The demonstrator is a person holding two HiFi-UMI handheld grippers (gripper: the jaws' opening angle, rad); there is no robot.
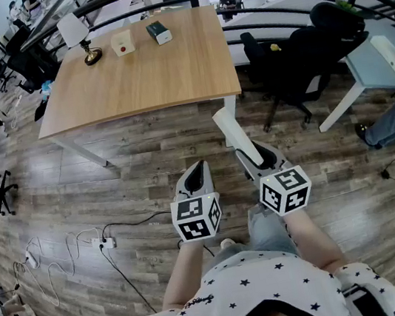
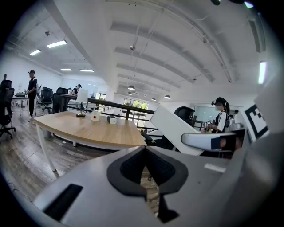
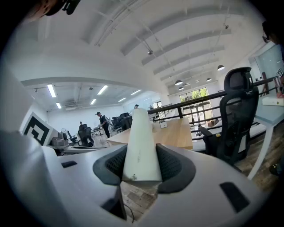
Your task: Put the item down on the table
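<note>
Right claw [image 1: 251, 156] clamped on the lower end of a long white block [image 1: 232, 129], a person stands on the wood floor [image 1: 148, 177] short of the tabletop [image 1: 139, 80]. The block slants up and forward in the air, near the tabletop's near right corner but not yet over it. The left claw [image 1: 199, 167] hangs just beside the right one, its jaws closed together on nothing.

The likeliest trouble lies in the grip. Only one end of the block sits between the pads, and most of its length juts out unsupported, so a jolt on the way forward could make it swivel or slide out. A low approach could knock the free end against the tabletop's near edge or its corner. Letting go before the block is over the wood would drop it to the floor. Set down too close to the near edge, it might tip off.

A desk lamp [image 1: 80, 38], a white box with a red dot [image 1: 122, 44] and a dark box [image 1: 158, 32] stand along the far edge, well apart from any likely landing spot. A black office chair [image 1: 293, 55] crowds the right edge.
</note>
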